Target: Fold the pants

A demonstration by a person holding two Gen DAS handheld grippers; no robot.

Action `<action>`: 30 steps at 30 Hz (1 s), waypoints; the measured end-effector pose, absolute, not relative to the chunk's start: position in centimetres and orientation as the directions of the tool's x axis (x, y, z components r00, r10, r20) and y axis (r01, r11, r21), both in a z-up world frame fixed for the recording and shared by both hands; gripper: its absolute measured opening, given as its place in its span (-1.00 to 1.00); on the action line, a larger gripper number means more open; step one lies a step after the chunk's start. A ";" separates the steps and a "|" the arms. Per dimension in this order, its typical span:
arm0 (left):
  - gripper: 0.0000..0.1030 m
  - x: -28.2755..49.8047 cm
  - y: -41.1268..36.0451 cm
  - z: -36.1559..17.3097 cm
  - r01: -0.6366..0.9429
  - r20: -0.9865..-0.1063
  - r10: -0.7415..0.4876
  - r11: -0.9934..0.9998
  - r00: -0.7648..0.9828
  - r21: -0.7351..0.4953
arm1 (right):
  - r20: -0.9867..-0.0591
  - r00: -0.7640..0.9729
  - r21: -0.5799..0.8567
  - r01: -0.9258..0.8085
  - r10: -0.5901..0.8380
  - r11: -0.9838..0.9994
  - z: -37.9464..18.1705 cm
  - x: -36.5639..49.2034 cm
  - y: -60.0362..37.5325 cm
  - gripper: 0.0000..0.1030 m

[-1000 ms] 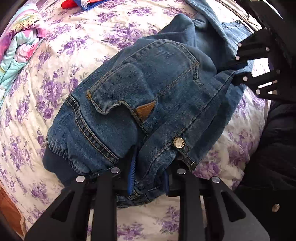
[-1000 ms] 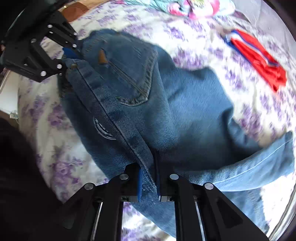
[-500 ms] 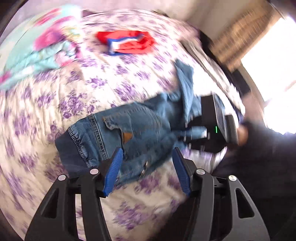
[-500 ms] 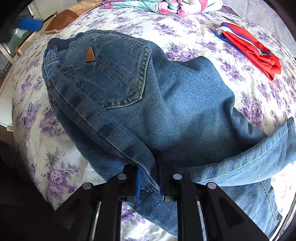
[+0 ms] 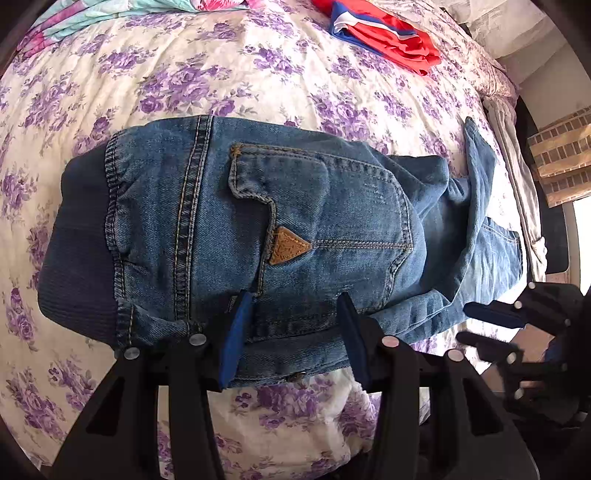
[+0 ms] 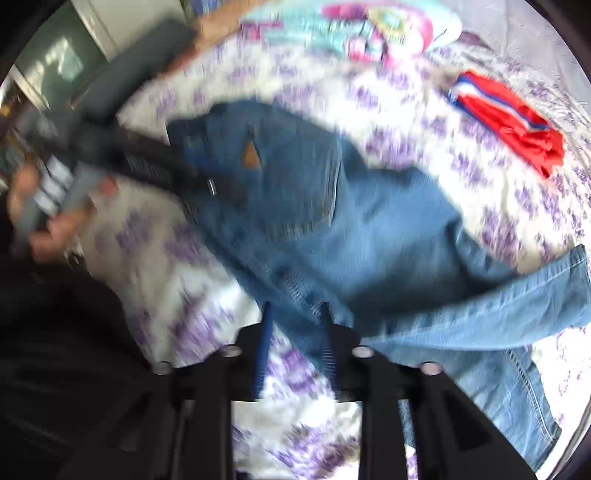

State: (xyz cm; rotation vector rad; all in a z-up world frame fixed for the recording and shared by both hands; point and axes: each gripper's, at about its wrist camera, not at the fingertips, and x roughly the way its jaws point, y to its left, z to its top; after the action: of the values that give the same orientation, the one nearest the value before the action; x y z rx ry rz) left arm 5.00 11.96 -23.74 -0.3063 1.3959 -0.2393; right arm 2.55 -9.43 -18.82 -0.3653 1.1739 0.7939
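Observation:
Blue denim pants [image 5: 295, 229] lie folded lengthwise on the floral bedspread, back pocket with a brown triangle patch up, dark waistband at the left. My left gripper [image 5: 295, 306] is open, its blue pads either side of the near edge of the seat, holding nothing. The right gripper shows at the right edge of the left wrist view [image 5: 491, 328]. In the blurred right wrist view the pants [image 6: 369, 229] spread ahead, legs trailing right. My right gripper [image 6: 295, 314] is open at the pants' near edge, with nothing between its pads.
A red, white and blue garment [image 5: 384, 33] lies at the far side of the bed [image 5: 207, 74]; it also shows in the right wrist view [image 6: 513, 122]. A pink and turquoise blanket [image 6: 354, 29] lies at the head. The bed's near edge runs just below both grippers.
Both grippers have let go of the pants and opened. The left one pulled back and returned close to the waist. The right one has drawn back, moving fast.

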 end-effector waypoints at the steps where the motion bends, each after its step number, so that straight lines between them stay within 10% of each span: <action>1: -0.09 4.9 12.0 -23.7 -0.016 -0.924 -0.346 0.935 0.163 -0.353 | -0.916 0.175 0.141 -0.703 0.362 0.697 -18.9 3.3 -9.0 -0.75; 7: -0.10 4.3 13.3 -23.0 -0.036 -0.904 -0.400 0.912 0.151 -0.409 | -0.963 -0.010 0.213 -0.636 0.269 0.741 -25.4 4.4 -7.7 -0.84; 19: 0.08 3.6 11.3 -23.9 0.028 -0.918 -0.362 0.931 0.159 -0.363 | -0.964 0.114 0.123 -0.611 0.241 0.782 -20.7 6.8 -7.7 -0.79; 20: 0.08 3.5 11.4 -23.9 0.029 -0.915 -0.368 0.929 0.165 -0.368 | -0.956 0.190 0.083 -0.559 0.225 0.825 -18.9 8.6 -8.5 -0.71; 22: 0.08 3.6 11.7 -24.0 0.026 -0.908 -0.384 0.923 0.169 -0.385 | -0.928 0.359 -0.048 -0.372 0.096 0.927 -16.3 12.9 -10.8 0.41; 24: 0.08 3.7 11.9 -24.1 0.024 -0.905 -0.392 0.919 0.163 -0.394 | -0.881 0.461 -0.196 -0.145 -0.109 0.970 -15.9 17.5 -13.2 0.77; 30: 0.08 4.2 11.6 -24.0 0.029 -0.918 -0.374 0.927 0.131 -0.374 | -0.860 0.237 -0.429 0.142 -0.451 0.892 -23.2 28.0 -19.5 0.59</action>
State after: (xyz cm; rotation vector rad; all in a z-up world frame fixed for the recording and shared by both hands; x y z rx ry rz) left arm 4.25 11.65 -23.98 -0.2931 1.4145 -0.2989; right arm 27.95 -19.51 -23.16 -0.2850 1.2710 -0.4140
